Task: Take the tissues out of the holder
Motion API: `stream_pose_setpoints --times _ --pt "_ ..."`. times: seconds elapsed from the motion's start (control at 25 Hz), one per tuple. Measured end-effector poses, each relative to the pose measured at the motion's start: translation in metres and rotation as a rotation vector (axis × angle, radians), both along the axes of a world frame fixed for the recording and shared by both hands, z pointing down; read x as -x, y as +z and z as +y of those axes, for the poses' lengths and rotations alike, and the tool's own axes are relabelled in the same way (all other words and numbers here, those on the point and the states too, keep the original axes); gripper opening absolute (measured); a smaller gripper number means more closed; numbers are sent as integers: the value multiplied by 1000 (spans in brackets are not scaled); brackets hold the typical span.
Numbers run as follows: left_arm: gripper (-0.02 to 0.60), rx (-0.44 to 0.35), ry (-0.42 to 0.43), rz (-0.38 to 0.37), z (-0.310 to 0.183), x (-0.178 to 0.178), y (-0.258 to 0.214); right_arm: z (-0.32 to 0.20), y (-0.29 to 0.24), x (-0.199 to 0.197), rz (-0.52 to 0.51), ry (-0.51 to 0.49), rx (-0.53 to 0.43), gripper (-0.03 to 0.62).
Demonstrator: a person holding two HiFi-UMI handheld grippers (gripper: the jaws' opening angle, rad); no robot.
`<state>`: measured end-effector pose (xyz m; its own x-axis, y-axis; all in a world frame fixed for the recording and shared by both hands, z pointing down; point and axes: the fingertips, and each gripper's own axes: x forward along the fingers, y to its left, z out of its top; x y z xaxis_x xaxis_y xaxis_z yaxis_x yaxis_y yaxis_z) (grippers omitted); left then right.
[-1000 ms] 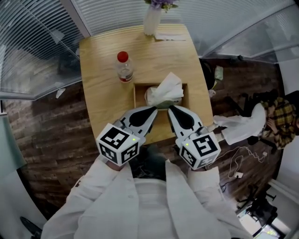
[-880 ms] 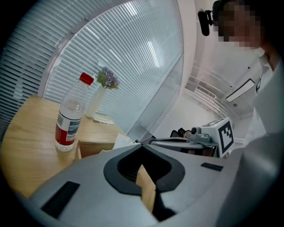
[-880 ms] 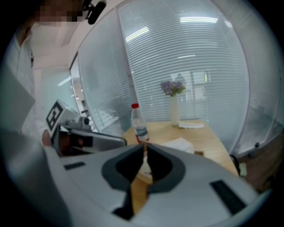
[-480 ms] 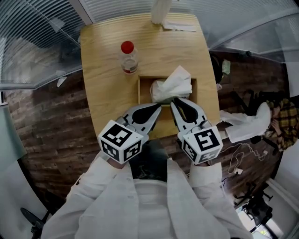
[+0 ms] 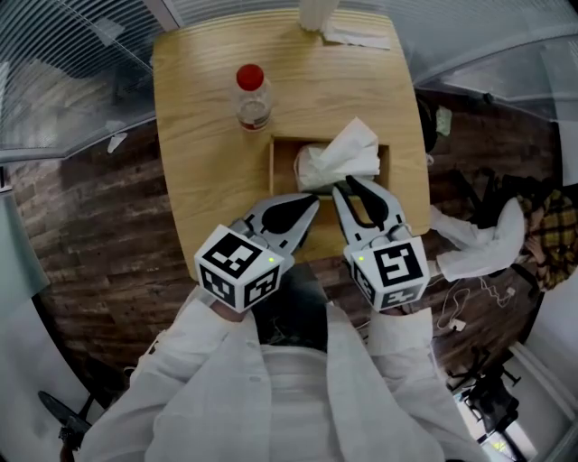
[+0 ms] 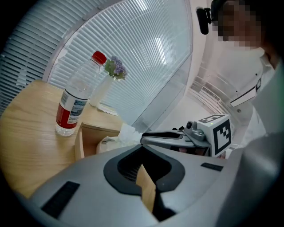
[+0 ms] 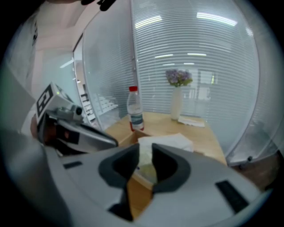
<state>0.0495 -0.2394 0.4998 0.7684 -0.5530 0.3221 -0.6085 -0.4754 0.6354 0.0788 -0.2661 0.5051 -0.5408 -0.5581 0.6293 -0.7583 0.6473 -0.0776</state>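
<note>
My right claw (image 7: pixel 145 149) has just been opening: jaws apart, nothing pinched. The tissues (image 5: pixel 348 153) stick up from the wooden holder (image 5: pixel 280 171) just ahead of its tips. My left claw (image 6: pixel 142 148) sits beside it, closed and empty.

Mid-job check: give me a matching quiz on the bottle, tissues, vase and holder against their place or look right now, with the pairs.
1 bottle
2 tissues
3 vase
4 holder

A at the far edge of the table
B wooden, open-topped
C red-capped, upright
D white, sticking up out of the box

Pairs: 1-C, 2-D, 3-A, 4-B
</note>
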Motion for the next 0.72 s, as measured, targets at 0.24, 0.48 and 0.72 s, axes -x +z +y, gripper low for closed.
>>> stream_pose_setpoints --times 0.24,0.48,0.72 --pt "5 24 -14 4 4 1 9 -4 9 4 93 -72 -38 101" --pt "5 43 -27 6 7 0 15 -4 21 4 192 -151 -52 118" --pt "6 52 -48 3 7 3 18 -1 33 6 231 -189 -23 118"
